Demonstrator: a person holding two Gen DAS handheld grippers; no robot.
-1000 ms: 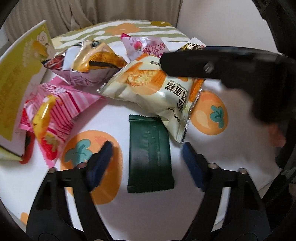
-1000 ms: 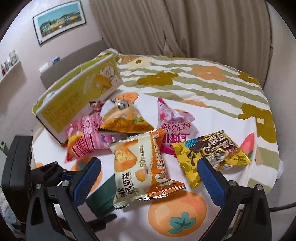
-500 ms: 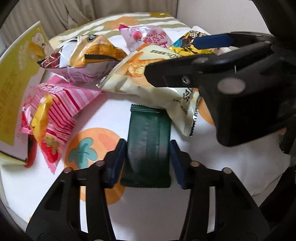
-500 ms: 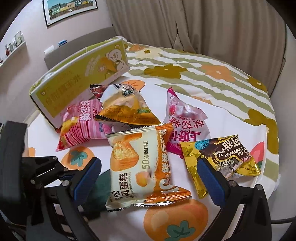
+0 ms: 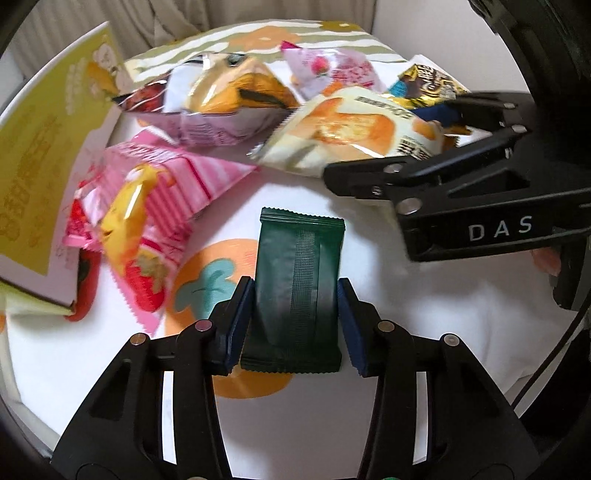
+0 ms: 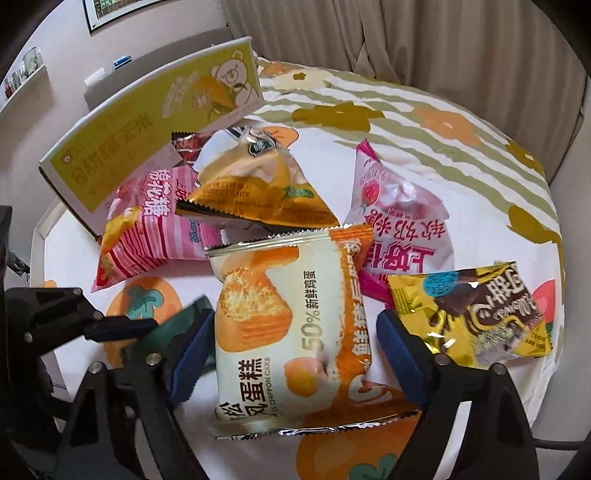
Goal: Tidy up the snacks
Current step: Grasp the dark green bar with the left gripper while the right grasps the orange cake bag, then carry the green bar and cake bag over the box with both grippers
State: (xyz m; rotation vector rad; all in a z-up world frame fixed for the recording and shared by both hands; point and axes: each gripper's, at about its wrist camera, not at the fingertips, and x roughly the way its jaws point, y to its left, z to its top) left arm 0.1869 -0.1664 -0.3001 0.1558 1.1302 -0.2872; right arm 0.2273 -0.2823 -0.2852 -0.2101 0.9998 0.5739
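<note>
My left gripper [image 5: 295, 321] is clamped on the green packet [image 5: 299, 291], which lies on the cloth [image 5: 424, 332]. My right gripper [image 6: 291, 354] is closing around the cake packet [image 6: 291, 332]; pads not touching. Five snacks still loose; box [image 6: 147, 136] looks unfilled.

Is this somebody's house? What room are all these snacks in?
Probably a room in a home, maybe a living or dining room. The snacks lie on a table with a flowery tablecloth, beige curtains hang behind it, and a framed picture is on the wall.
</note>
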